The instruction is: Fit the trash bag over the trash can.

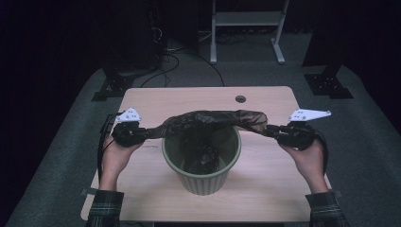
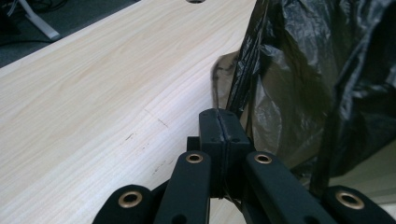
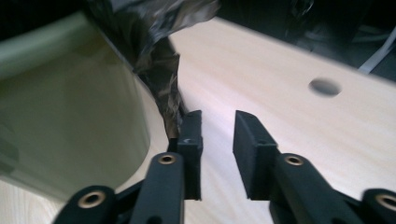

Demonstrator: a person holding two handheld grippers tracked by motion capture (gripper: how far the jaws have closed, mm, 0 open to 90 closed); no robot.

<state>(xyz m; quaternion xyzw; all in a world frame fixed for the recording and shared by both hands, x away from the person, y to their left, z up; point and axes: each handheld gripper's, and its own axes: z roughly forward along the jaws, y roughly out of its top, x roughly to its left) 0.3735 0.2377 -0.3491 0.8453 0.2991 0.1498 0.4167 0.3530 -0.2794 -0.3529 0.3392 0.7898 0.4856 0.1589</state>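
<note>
A ribbed green waste bin (image 1: 202,175) stands on the middle of the wooden table (image 1: 189,97). A black plastic bag (image 1: 213,120) is stretched across the bin's far rim, and part of it hangs down inside. My left gripper (image 1: 142,134) is at the bag's left end. In the left gripper view its jaws (image 2: 219,116) are shut on a thin edge of the bag (image 2: 303,70). My right gripper (image 1: 272,131) is at the bag's right end. In the right gripper view this gripper (image 3: 217,126) stands open over bare table, with the bag (image 3: 154,46) against the outer side of one jaw, beside the bin (image 3: 70,116).
A round cable hole (image 1: 240,99) is in the table near its far edge, also in the right gripper view (image 3: 324,87). On the floor beyond stand a white frame (image 1: 246,19) and two black stand feet (image 1: 111,87) (image 1: 328,85).
</note>
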